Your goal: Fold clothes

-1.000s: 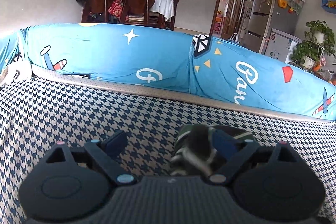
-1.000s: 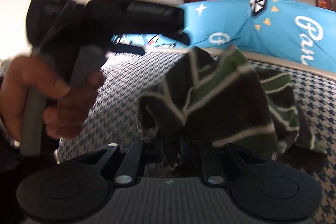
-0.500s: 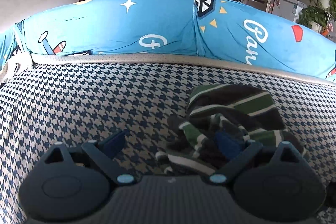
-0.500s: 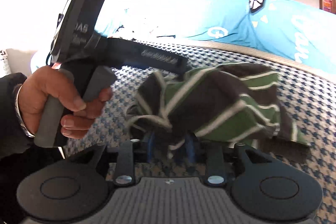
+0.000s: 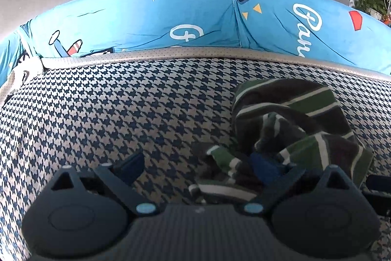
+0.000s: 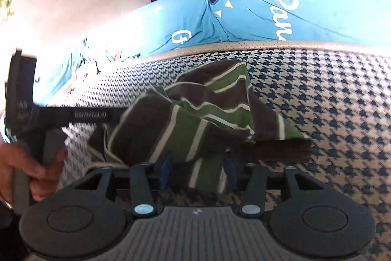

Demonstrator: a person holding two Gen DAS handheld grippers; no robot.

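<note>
- The green, brown and white striped knit garment [image 5: 290, 119] lies in a rumpled heap on the houndstooth-covered sofa seat [image 5: 122, 102], in front of the blue printed back cushions [image 5: 183, 21].
- The left claw [image 5: 195, 165] is spread wide, one fingertip against the cloth, gripping nothing.
- The right claw [image 6: 198, 173] straddles a bunch of the cloth, jaws parted; whether it pinches, I cannot tell.
- No neat fold shows; by my reading, the folding is still to finish.

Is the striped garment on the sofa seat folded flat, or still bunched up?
Bunched. The striped garment sits in a crumpled heap on the houndstooth seat, its stripes running at mixed angles with loose overlapping folds, no flat, squared edges.
</note>
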